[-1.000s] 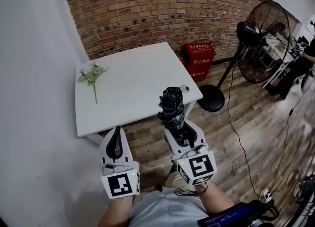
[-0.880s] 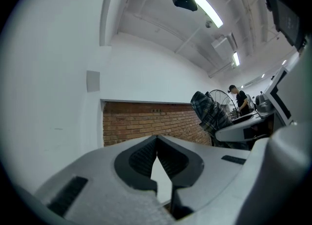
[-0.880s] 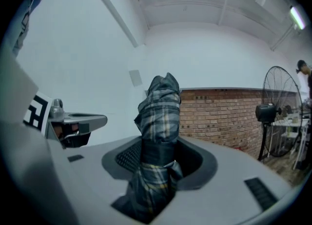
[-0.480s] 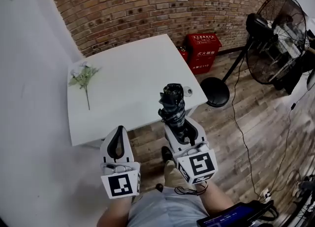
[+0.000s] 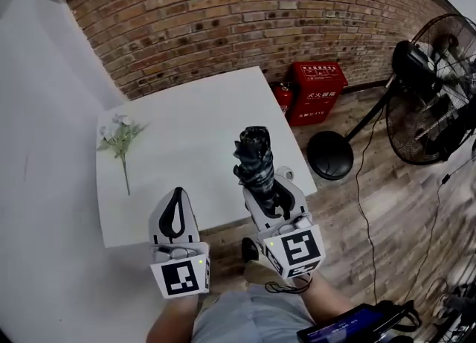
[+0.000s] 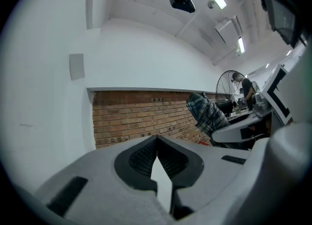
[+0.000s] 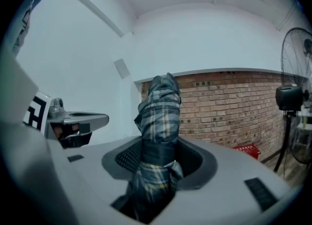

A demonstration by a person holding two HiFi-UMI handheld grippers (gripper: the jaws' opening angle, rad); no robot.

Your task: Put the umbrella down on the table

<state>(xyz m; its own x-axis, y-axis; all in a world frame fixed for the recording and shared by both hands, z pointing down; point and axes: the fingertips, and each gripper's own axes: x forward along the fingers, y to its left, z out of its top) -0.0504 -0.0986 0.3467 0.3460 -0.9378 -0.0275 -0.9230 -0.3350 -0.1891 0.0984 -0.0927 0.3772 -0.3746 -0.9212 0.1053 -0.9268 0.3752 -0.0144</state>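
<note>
Right tongs (image 5: pixel 266 194) clamp the folded plaid umbrella (image 5: pixel 254 157), upright, centre frame, at the near edge of the surface (image 5: pixel 201 114). Left tongs (image 5: pixel 177 213) closed, empty. Judged step: carry-in, umbrella not yet down. Next: lower, lay flat, release.

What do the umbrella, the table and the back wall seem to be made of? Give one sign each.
Umbrella: woven fabric, probably nylon or polyester; plaid pattern, soft folds.
Table: smooth white top, perhaps laminate or painted board; even matte surface.
Wall: rough red-brown brick; mortar lines.
</note>
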